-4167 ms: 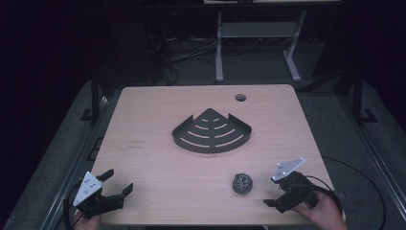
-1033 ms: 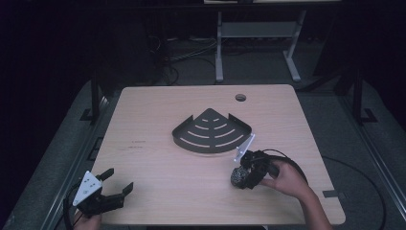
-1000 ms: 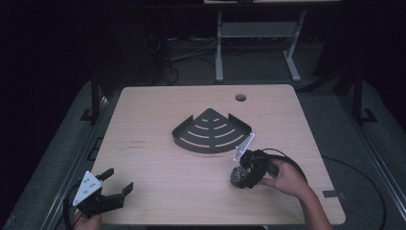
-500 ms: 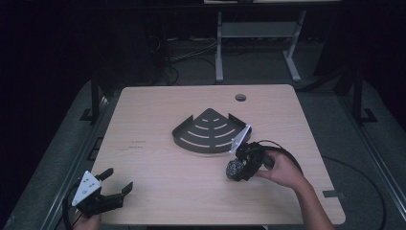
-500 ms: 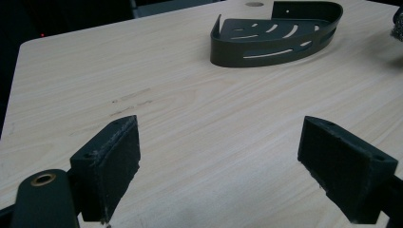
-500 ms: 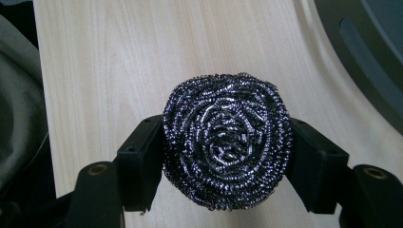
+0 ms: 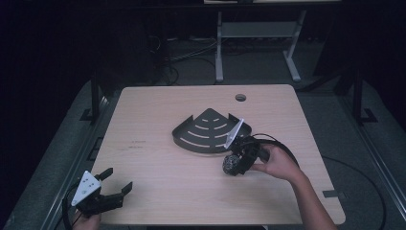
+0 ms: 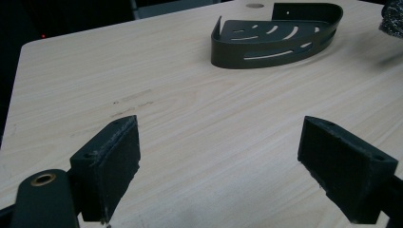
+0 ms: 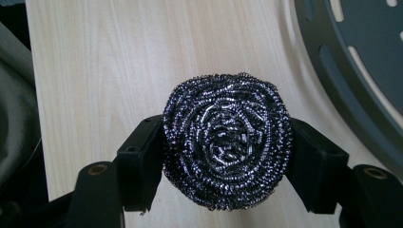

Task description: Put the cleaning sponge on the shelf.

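A round steel-wool scourer (image 9: pixel 227 140) sits squeezed between the two black jaws of my right gripper (image 9: pixel 227 156). In the high view that gripper (image 7: pixel 233 164) holds the scourer (image 7: pixel 231 164) a little above the table, just in front of the dark fan-shaped corner tray (image 7: pixel 209 132). The tray's slotted floor (image 9: pixel 366 52) fills the upper right of the right gripper view. My left gripper (image 7: pixel 116 181) rests at the table's front left corner, its jaws wide apart with only bare wood between them (image 8: pixel 218 171). From there the tray (image 8: pixel 278 33) lies far ahead.
The light wooden table (image 7: pixel 158 110) has a small round hole (image 7: pixel 240 97) near its far edge. A cable loops from the right gripper across the table's right side (image 7: pixel 282 143). Dark floor, cables and a metal stand surround the table.
My right gripper went from open at the front right to shut on the scourer. Over the last second it lifted the scourer and carried it left and toward the tray. The left gripper stayed put.
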### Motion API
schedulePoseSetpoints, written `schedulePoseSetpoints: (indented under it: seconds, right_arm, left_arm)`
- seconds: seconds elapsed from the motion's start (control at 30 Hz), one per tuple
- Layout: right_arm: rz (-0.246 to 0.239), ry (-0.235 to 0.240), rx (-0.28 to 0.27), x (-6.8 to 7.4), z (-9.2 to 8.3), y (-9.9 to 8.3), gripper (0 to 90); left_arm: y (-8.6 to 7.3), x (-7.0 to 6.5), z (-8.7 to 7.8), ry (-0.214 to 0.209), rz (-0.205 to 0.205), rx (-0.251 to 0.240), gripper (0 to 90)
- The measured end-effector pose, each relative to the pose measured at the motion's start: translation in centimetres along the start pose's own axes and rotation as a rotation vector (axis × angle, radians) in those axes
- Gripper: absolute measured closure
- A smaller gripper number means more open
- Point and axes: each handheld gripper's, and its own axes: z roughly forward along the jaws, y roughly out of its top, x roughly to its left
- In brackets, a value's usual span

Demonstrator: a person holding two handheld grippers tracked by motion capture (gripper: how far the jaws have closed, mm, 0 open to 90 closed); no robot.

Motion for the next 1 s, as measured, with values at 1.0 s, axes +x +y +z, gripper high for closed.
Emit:
schedulePoseSetpoints:
  seconds: [1.0]
  right_arm:
    - [-0.004,0.003,0.030,-3.0,-0.3,3.7,34.2]
  left_arm:
    - [0.0,0.4,-0.1,0.004,-0.012,-0.010,13.3]
